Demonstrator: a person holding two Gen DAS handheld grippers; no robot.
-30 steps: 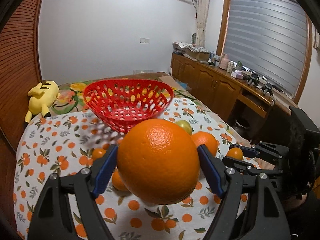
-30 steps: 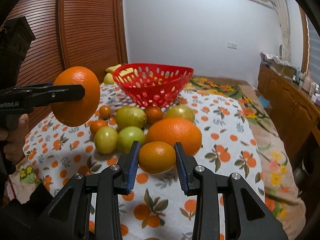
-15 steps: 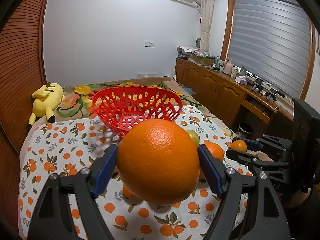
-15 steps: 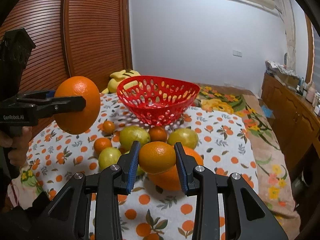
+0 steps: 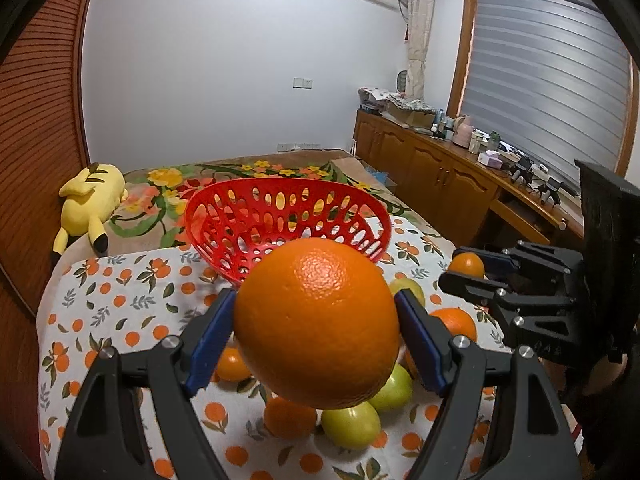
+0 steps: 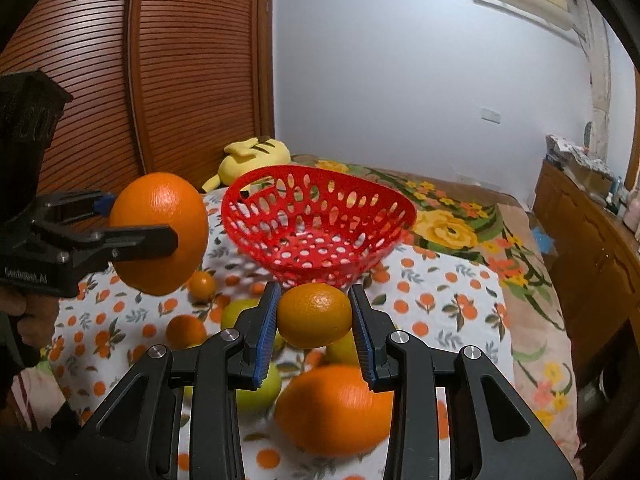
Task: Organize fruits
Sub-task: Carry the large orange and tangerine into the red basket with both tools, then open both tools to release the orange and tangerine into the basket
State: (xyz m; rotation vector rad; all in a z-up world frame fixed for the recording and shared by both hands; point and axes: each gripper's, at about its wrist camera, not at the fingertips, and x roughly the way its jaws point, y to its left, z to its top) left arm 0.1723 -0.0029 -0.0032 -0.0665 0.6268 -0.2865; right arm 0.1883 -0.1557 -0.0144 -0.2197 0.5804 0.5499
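My left gripper (image 5: 316, 332) is shut on a big orange (image 5: 316, 320), held in the air just short of the empty red basket (image 5: 240, 216). The right wrist view shows the same big orange (image 6: 160, 232) in the left gripper (image 6: 176, 240), left of the red basket (image 6: 260, 232). My right gripper (image 6: 314, 320) is shut on a small orange (image 6: 314, 314), lifted above the fruit pile and close to the basket's near rim. From the left wrist view the right gripper (image 5: 456, 276) appears at the right with the small orange (image 5: 466, 265).
Loose fruit lies on the orange-print cloth (image 6: 440, 300): a large orange (image 6: 332, 412), green fruits (image 5: 352, 424) and small oranges (image 6: 186, 330). A yellow plush toy (image 5: 90, 196) lies behind the basket. Wooden cabinets (image 5: 440, 184) run along the right wall.
Both grippers have moved forward toward the basket with their oranges still held. The right one has lifted its small orange off the cloth and the pile now lies beneath it.
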